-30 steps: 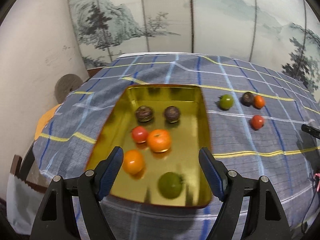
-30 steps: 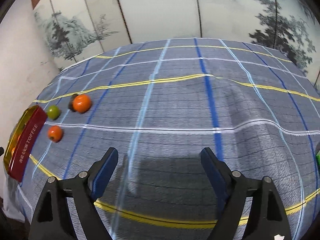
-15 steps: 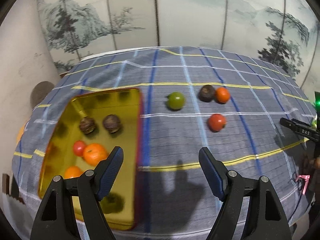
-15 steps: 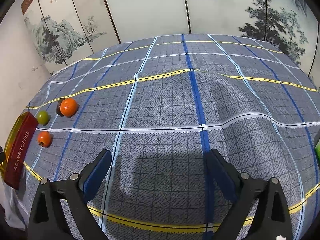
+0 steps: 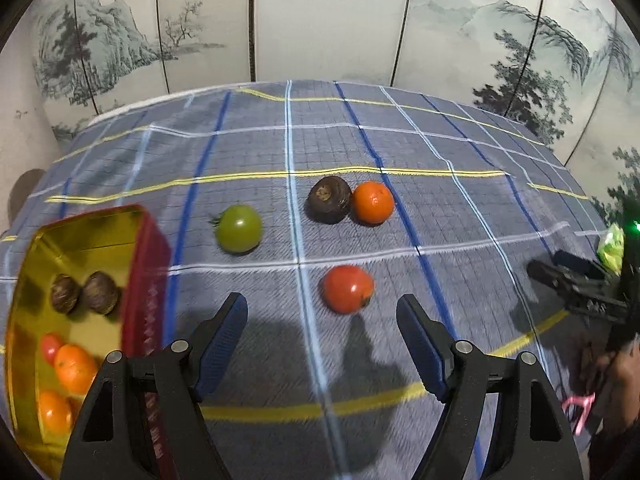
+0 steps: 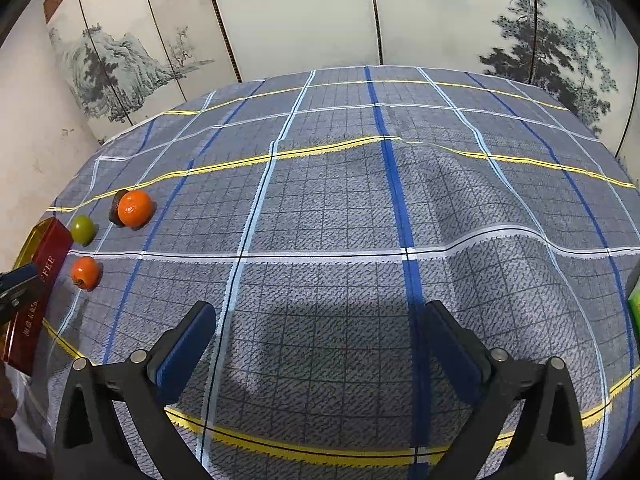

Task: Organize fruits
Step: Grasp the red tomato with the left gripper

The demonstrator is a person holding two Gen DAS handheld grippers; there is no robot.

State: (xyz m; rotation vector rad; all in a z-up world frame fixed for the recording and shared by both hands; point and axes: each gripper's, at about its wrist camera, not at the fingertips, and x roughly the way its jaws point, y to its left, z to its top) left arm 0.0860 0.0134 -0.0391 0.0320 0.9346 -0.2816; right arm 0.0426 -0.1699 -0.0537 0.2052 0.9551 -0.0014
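Observation:
On the checked cloth lie a red tomato (image 5: pixel 348 288), a green tomato (image 5: pixel 239 228), a dark brown fruit (image 5: pixel 329 199) and an orange (image 5: pixel 372 202) touching it. My left gripper (image 5: pixel 320 312) hangs just short of the red tomato, its jaws closing slightly with nothing between them. The gold tin with red walls (image 5: pixel 146 264) at the left holds several fruits. My right gripper (image 6: pixel 316 320) stands over bare cloth, jaws opening wide and empty; in its view the red tomato (image 6: pixel 85 272), green tomato (image 6: pixel 83 229), orange (image 6: pixel 135 208) and tin (image 6: pixel 44 264) lie far left.
A painted folding screen (image 5: pixel 320 20) backs the table. The right gripper's black body (image 5: pixel 576 288) and a hand (image 5: pixel 616 376) show at the right edge of the left wrist view. A green object (image 6: pixel 634 300) sits at the right edge of the cloth.
My left gripper has swung right from above the tin to the loose fruits on the cloth, which now look nearer. My right gripper's jaws have spread wider while staying in place.

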